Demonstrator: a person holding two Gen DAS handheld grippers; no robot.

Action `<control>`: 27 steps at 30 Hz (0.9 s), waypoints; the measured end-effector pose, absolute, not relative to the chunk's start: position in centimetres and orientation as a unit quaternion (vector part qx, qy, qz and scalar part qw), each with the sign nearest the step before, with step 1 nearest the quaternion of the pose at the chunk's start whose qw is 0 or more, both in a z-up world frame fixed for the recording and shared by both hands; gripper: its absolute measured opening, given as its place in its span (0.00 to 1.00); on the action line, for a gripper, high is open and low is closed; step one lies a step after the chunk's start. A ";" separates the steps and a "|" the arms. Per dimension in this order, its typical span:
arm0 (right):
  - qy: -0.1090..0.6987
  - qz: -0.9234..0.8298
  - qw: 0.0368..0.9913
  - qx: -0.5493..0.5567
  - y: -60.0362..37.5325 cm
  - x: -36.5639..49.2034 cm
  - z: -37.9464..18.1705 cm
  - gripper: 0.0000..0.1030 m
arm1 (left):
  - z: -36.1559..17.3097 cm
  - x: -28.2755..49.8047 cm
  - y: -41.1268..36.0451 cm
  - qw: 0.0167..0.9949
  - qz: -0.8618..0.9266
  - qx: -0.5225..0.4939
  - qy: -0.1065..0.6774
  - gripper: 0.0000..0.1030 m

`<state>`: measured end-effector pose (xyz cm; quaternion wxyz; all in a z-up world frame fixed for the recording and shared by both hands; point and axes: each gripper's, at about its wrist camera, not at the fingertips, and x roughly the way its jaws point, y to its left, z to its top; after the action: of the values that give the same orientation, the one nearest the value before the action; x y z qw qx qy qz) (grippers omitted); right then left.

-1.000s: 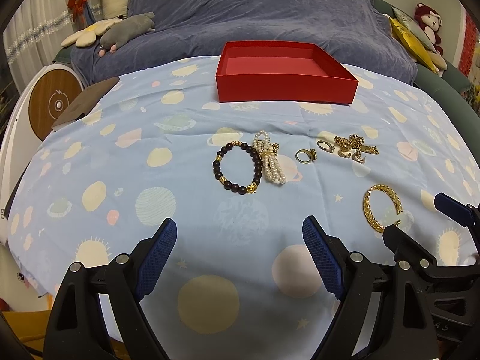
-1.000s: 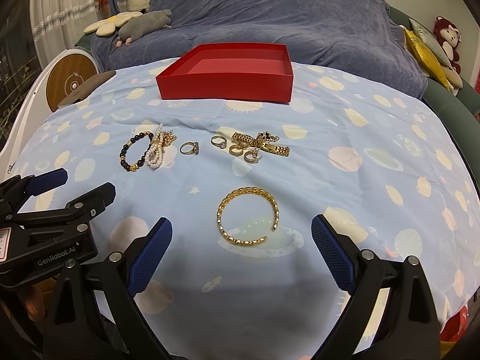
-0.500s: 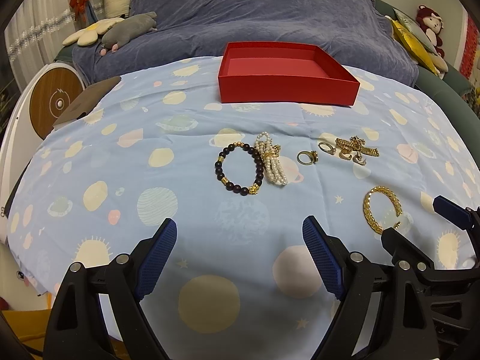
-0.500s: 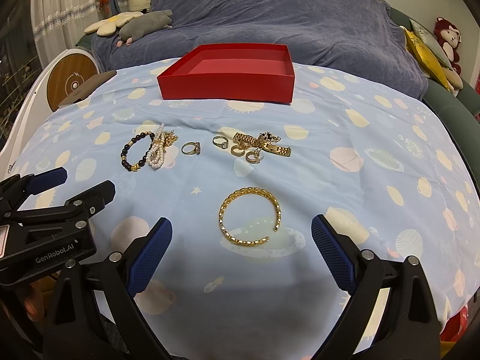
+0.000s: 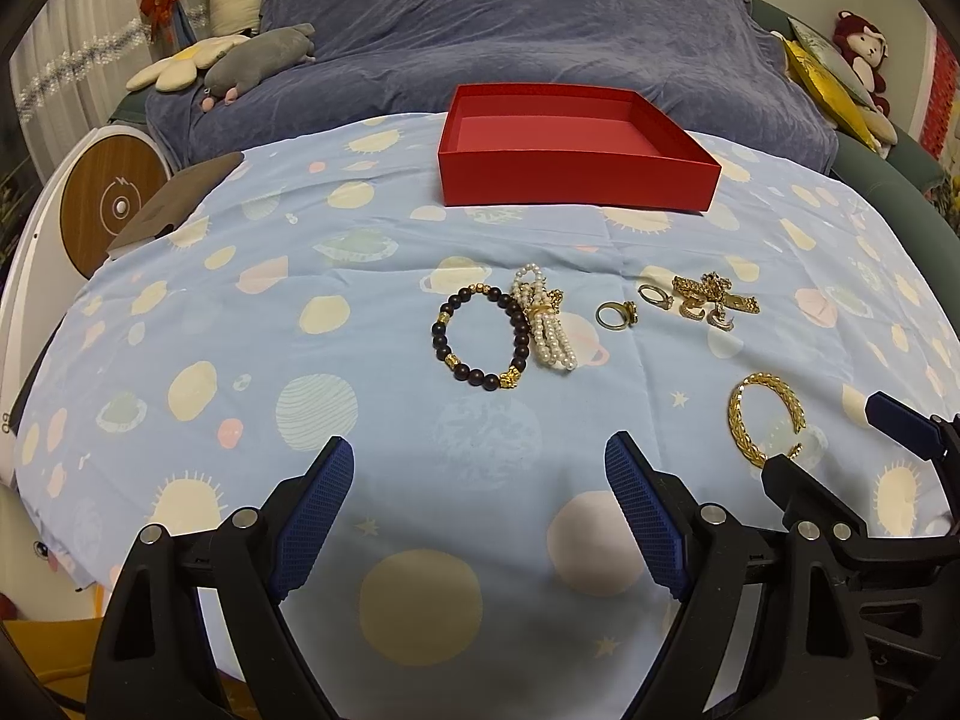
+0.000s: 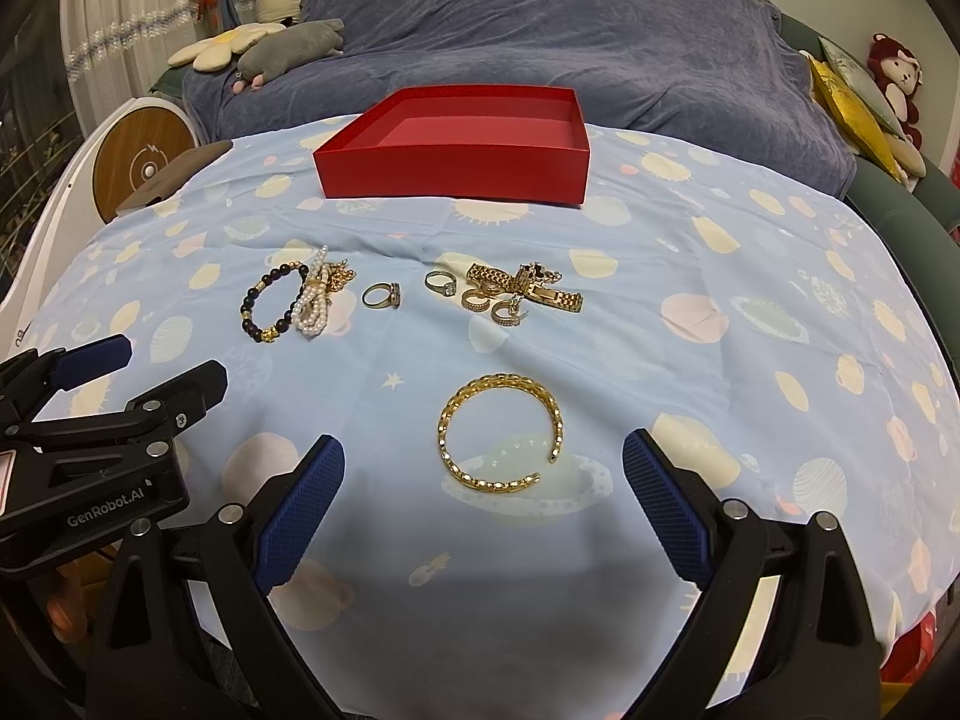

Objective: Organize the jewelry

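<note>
An empty red box (image 5: 576, 150) (image 6: 462, 150) stands at the far side of the blue patterned cloth. In front of it lie a dark bead bracelet (image 5: 480, 339) (image 6: 270, 306), a pearl bracelet (image 5: 549, 324) (image 6: 315, 300), a gold ring (image 5: 615, 315) (image 6: 381, 295), a second ring (image 6: 441, 283) and a pile of gold chain and earrings (image 5: 708, 300) (image 6: 522, 294). A gold cuff bangle (image 6: 501, 438) (image 5: 765, 420) lies just ahead of my right gripper (image 6: 483, 516), which is open and empty. My left gripper (image 5: 480, 516) is open and empty, short of the bead bracelet.
A blue-covered sofa (image 5: 540, 30) with plush toys (image 5: 240, 60) lies behind the table. A round white and wood device (image 5: 108, 204) stands at the left edge. Cushions and a red plush (image 6: 888, 78) sit at the far right.
Both grippers have eased slightly back or upward; the jewelry sits a touch farther in view. Nothing was picked up and both grippers stay open.
</note>
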<state>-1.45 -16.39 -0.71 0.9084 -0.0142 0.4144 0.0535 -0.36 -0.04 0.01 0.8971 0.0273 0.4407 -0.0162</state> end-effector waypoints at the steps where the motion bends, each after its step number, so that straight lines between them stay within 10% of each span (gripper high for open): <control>1: 0.414 0.054 0.909 -0.014 -16.4 -1.4 -0.7 0.89 | 0.0 -0.4 0.0 0.897 -0.016 0.027 0.441 0.80; 27: 0.425 0.041 0.904 0.003 -16.8 -0.3 -2.0 0.89 | -0.5 0.5 1.9 0.892 -0.006 0.002 0.452 0.81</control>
<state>-0.32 -16.83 -1.96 0.9042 0.0034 0.4251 0.0407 0.52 1.87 -0.52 0.8922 0.0016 0.4516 -0.0058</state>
